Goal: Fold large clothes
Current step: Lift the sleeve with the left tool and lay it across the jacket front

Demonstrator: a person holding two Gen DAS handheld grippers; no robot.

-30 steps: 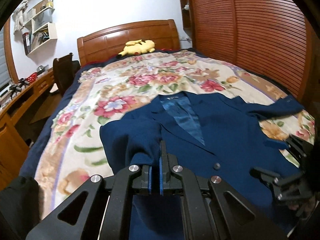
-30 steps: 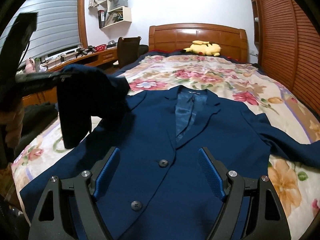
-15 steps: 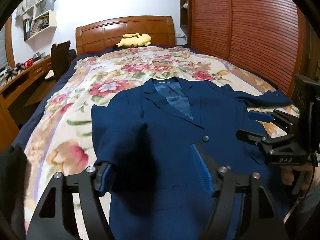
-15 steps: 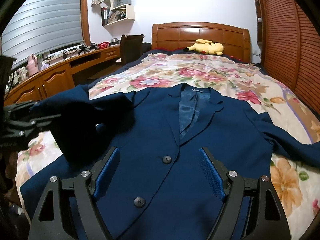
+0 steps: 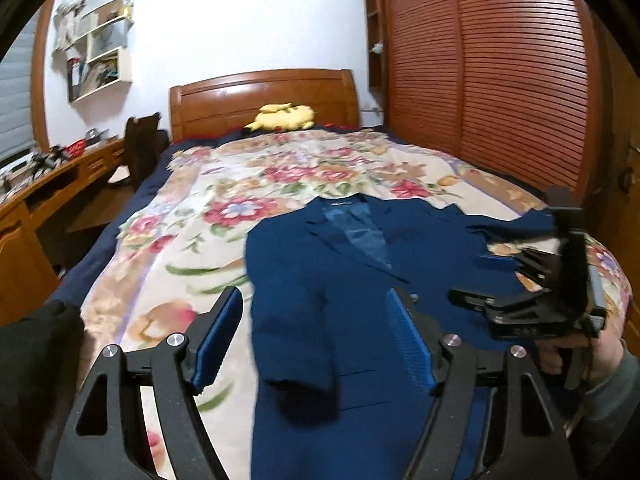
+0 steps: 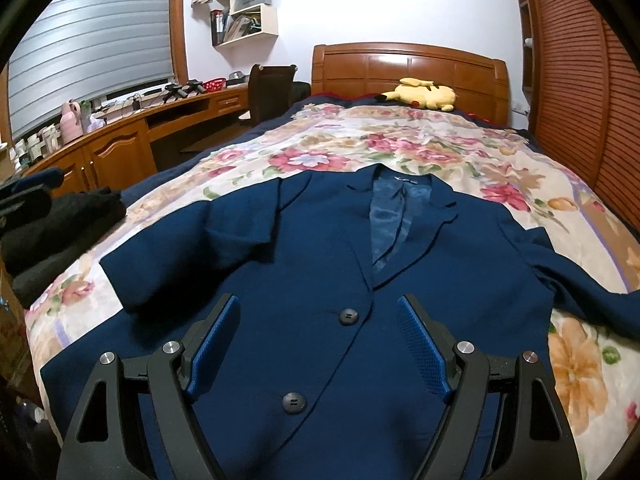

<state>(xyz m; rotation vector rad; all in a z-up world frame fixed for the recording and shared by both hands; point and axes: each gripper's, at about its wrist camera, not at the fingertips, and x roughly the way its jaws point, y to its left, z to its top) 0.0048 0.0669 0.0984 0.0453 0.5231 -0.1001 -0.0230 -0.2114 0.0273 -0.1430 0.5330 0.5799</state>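
flat on the floral bedspread [image 6: 420,148] lies a navy blue suit jacket [image 6: 328,280], front side up, collar toward the far wooden headboard [image 6: 408,64] and hem toward the near edge of the bed. its shiny blue lining [image 6: 386,224] shows in the open v between the lapels, and two dark round buttons [image 6: 347,316] sit one below the other down the front. the sleeve on the left of the scene [image 6: 240,240] is folded in across the jacket's chest, its cuff end lying near the left front panel; the sleeve on the right [image 6: 580,276] stretches out sideways over the bedspread.

the left gripper [image 5: 316,336] hovers above the folded sleeve with its blue-padded fingers [image 5: 412,344] spread wide and nothing between them. the right gripper [image 6: 320,348] hangs over the lower front of the jacket, its jaws likewise wide apart and empty, the upper button showing in the gap. in the left wrist view the right gripper also appears at the right, held in a bare hand [image 5: 576,356] above the outstretched sleeve.

a yellow plush toy [image 6: 424,94] rests by the headboard. a dark bundle of black clothing [image 6: 56,228] sits at the bed's near left corner. a long wooden desk [image 6: 120,140] runs along the left wall, and brown slatted wardrobe doors [image 5: 500,80] fill the right side.
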